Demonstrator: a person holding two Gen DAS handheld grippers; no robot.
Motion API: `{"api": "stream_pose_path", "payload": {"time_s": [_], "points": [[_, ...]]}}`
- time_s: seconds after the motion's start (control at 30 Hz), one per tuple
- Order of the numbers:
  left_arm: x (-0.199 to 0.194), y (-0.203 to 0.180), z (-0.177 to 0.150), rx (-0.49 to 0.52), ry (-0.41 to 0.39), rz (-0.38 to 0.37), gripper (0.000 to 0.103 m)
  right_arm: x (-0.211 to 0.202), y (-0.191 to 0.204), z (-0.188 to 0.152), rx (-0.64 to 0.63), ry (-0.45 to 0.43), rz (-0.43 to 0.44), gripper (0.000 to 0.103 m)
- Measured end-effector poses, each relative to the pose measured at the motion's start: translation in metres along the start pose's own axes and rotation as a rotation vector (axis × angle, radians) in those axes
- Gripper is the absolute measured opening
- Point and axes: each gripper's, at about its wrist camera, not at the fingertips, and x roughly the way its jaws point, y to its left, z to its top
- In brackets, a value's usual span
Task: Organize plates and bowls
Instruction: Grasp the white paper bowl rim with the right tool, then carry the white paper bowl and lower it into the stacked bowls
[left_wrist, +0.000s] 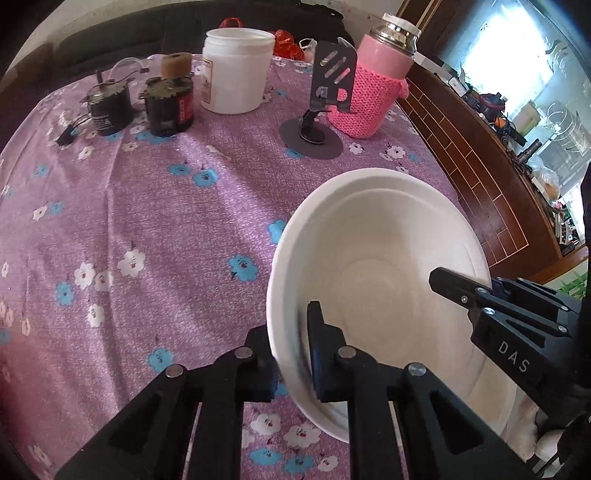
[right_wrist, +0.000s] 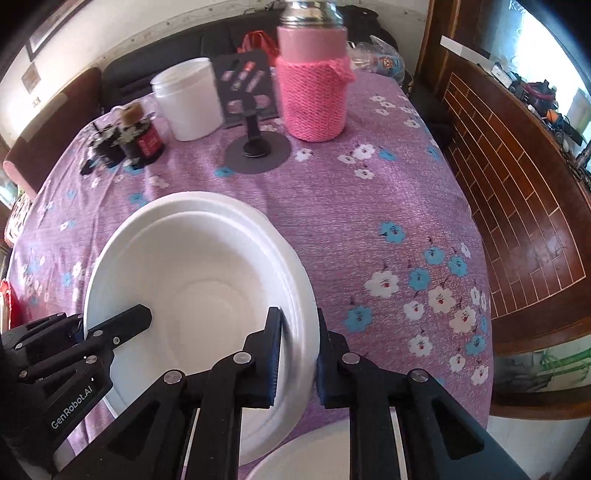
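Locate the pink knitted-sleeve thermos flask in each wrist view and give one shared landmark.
Left wrist: pink knitted-sleeve thermos flask stands upper right, at the table's far edge.
Right wrist: flask stands top centre.
Shared landmark: black phone stand on round grey base, just left of it.

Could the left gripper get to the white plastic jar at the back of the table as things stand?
Probably not right away: the left gripper is clamped on the white bowl's rim. The purple cloth toward the white jar looks free, so the bowl is the only hindrance.
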Motion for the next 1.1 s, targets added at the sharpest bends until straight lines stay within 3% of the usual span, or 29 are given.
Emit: {"api": "stream_pose_path", "payload": {"time_s": [0.43,0.87,1.1], "points": [[-0.114,0.094,-0.066,-0.109,-0.175,0.061,0.013,-0.051,0.117,-0.033,-0.171,-0.063,0.082,0.016],[-0.219,0.258,-0.120,-0.312,-0.317,0.252,0.013,-0.061,0.308,-0.046,-0.352,-0.091,0.254,0.017],[-0.244,0.339,-0.139,-0.421,-0.334,0.344,0.013,-0.046,0.407,-0.057,-0.418,-0.072,0.323,0.018]]}}
